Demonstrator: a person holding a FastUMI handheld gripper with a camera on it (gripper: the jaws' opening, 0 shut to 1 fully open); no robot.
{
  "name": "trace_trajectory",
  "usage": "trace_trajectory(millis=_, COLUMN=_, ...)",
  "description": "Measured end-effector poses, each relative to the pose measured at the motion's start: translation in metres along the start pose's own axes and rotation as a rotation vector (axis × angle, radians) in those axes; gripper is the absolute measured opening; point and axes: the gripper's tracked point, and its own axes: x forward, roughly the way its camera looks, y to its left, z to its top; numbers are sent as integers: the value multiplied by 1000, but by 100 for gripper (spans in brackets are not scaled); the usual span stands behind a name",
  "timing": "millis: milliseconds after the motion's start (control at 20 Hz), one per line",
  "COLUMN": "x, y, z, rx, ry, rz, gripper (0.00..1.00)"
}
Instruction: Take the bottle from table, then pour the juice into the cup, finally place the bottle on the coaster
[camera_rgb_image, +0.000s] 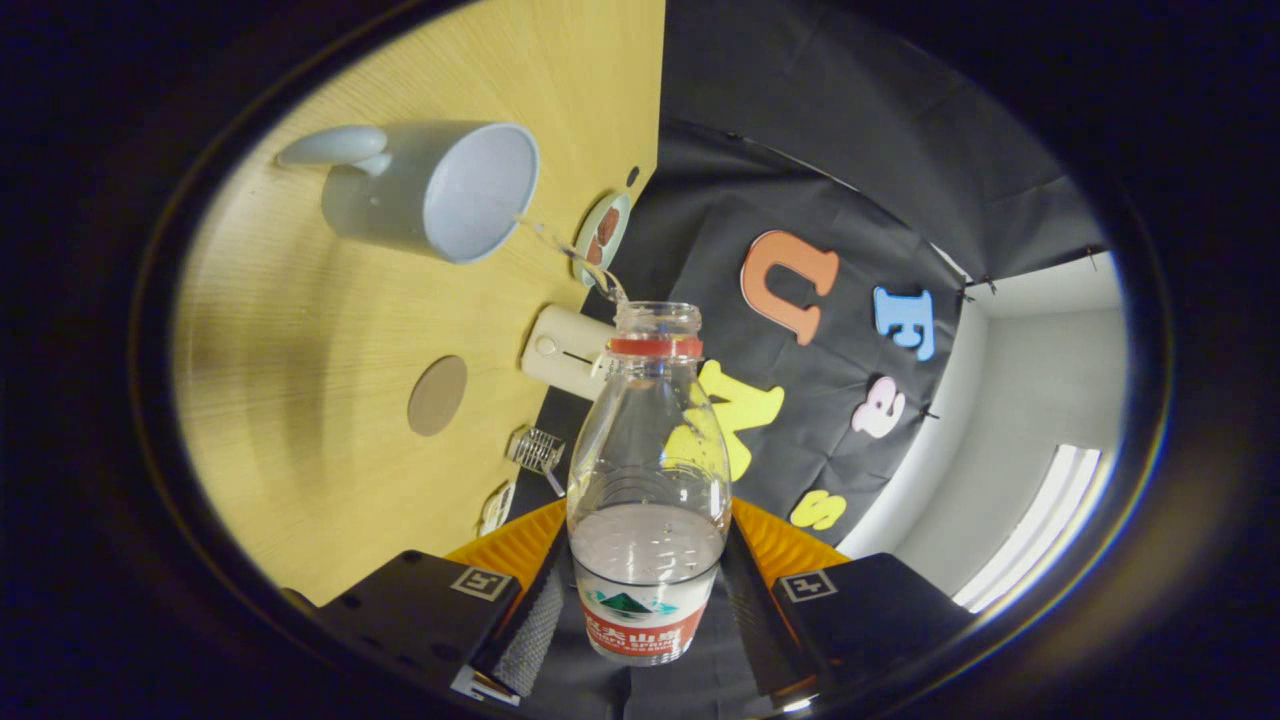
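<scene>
**Bottle tipped toward the cup, liquid running out**

Gripper (645, 600) fingers sit at the bottom centre of the frame, one on each side of the bottle (648, 480), both pressing on its labelled lower body, so the jaws are clenched on it; the bottle rises from between them toward the middle of the frame, clear plastic, uncapped, with a red ring under its open mouth; clear liquid fills the lower part of it, just above the label.

From the bottle mouth a thin stream (570, 255) runs up and to the left, reaching the rim of the cup (440, 190); the cup is pale grey-blue, with a handle on its far left side, and its open mouth faces the bottle, in the upper left of the frame; it stands on the wooden table (330, 330), which fills the left half of the frame, seen turned on its side.

A round brown coaster (437, 395) lies flat on the table at centre left, below the cup and apart from it, left of the bottle's neck; a small plate (603, 235) with dark pieces on it sits near the table edge, right of the cup; a white box-like object (562, 350) lies just left of the bottle's neck; a small wire-like object (537, 450) lies below it, near the table edge.
</scene>
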Motion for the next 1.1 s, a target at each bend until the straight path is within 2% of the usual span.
trace_trajectory(millis=500, x=1, y=-14, z=-2, rx=-48, ry=9, rz=-22, gripper=82)
trace_trajectory(millis=800, x=1, y=-34, z=8, rx=-99, ry=-7, rz=-75, gripper=82)
trace_trajectory(millis=1100, x=0, y=-44, z=11, rx=-152, ry=-23, rz=-90, gripper=82)
